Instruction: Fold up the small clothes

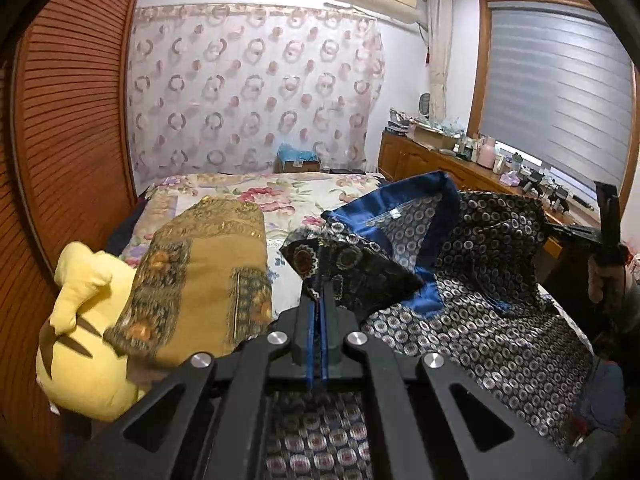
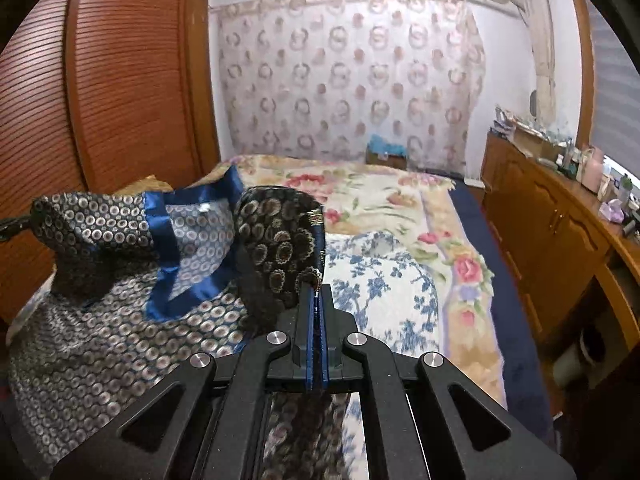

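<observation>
Nearest the lens, the left gripper (image 1: 319,280) has its jaws clenched on a corner of the dark garment (image 1: 472,280), pinching a stiff, pointed fold of brocade-like cloth woven with round medallions. The right gripper (image 2: 316,292) is likewise clamped on another edge of the same garment (image 2: 120,280), where the fabric bunches into a rounded hump patterned with larger floral discs. The garment is slippery-looking and glossy (silver rings on navy), with a broad satin blue trim (image 1: 400,204) folded open around the neckline; most of it lies spread on the bed (image 2: 400,200), raised into peaks at the two held points. To its left sit a mustard patterned cushion (image 1: 208,272) and, just beside it, a soft yellow plush toy (image 1: 84,320) near the bed's edge. Beyond the garment the floral quilt stretches flat and uncluttered toward the far wall, leaving open room ahead. A slatted wooden wardrobe (image 2: 120,80) bounds the left side, a wooden cabinet (image 2: 540,220) crowded with bottles bounds the right, and a sheer circle-print curtain (image 1: 256,88) hangs at the back.
</observation>
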`<state>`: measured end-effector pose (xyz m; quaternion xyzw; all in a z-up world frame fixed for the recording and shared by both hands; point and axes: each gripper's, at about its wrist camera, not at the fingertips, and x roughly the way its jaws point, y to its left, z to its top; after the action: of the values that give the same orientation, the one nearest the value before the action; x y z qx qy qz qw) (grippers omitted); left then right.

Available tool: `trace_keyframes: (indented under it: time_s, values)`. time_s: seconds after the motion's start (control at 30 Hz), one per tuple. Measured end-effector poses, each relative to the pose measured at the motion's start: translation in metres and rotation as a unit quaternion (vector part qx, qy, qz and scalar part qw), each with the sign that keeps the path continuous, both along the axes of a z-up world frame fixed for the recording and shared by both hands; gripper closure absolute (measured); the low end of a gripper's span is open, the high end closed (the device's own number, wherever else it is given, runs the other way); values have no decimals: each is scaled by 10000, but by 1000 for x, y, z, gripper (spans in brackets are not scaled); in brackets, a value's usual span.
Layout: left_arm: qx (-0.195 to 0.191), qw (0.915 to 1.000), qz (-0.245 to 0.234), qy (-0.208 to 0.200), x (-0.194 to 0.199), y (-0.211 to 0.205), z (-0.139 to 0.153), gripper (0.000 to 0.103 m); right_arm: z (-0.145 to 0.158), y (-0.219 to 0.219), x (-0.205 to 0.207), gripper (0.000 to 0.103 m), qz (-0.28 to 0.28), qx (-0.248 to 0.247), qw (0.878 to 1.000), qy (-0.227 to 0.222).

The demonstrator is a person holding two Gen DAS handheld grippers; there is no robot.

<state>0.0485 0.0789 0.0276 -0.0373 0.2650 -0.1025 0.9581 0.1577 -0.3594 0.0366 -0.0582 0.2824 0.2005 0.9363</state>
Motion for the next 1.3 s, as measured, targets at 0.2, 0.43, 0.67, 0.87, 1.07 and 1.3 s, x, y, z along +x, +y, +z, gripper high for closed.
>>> trace_keyframes:
  time_s: [0.2,0.43,0.67,0.87,1.07,1.3]
  values:
    - [-145,9998,149,62,-41,8,-15,103,-7,-16,-51,103,-64,80,9999,44]
    - [-215,9983,398,366,-73,22,-46,103,-31,-33,-93,103,-143,60,9992,367]
    - [-282,9964,557,572,-95,34,-59,103,-46,-47,-116,103,-262,88,9975,651]
    - [-233,9944,696,764,-100,37,-62,103,-57,-53,-133,103,-115,-5,9955,939]
    - [-80,9957,684,612,-103,43,-54,85,-83,-60,-131,103,-240,-227,9912,1284]
    - [159,9961,711,496,-92,54,-38,54,-55,-70,-133,93,-284,-241,9955,866]
